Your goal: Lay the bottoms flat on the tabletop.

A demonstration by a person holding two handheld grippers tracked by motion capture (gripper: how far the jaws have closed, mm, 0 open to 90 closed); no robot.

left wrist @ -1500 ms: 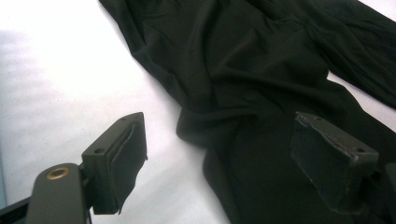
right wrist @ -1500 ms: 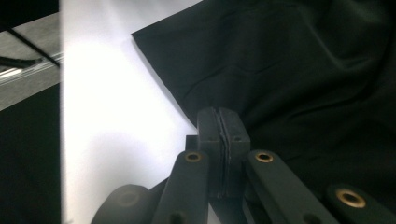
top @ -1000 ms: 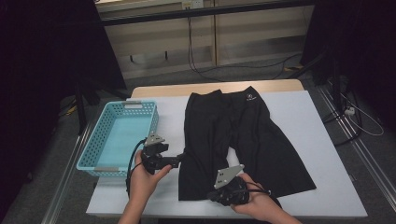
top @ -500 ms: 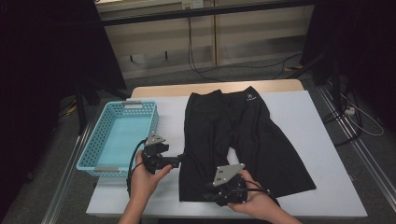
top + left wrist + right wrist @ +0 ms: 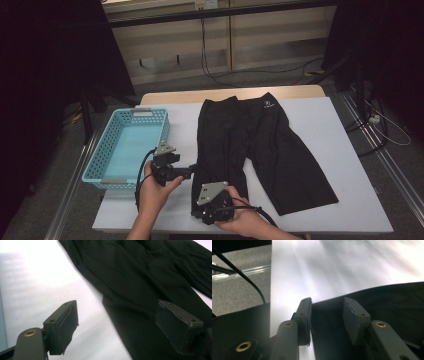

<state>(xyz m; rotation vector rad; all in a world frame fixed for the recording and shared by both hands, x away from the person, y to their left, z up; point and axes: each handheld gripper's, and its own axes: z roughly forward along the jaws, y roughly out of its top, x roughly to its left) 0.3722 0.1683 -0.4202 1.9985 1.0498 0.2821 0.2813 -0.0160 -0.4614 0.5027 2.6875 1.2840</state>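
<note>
Fingers (image 5: 355, 322) of the right gripper (image 5: 214, 207): standing partly apart after just opening and then closing a little, the hem edge of the black shorts (image 5: 260, 145) lying between them with no pad pressing on it. The gripper is sitting at the near edge of the table (image 5: 345, 150), over the nearest leg hem, with a grey three-cornered plate on top and a cable trailing toward the person's right hand (image 5: 245, 220).

Left gripper (image 5: 172, 170): jaws standing wide, one pad over bare white tabletop and the other over black fabric (nothing gripped). It is hovering just beside the shorts' left leg edge, held in the left hand (image 5: 152, 192).

Black shorts: lying flat across the middle of the table, waistband at the far side, legs reaching toward the person. A small white logo (image 5: 268, 105) is showing near the waistband, too small to read.

Blue basket (image 5: 107, 150): sitting at the table's left edge, just beyond the left gripper, with perforated walls.
</note>
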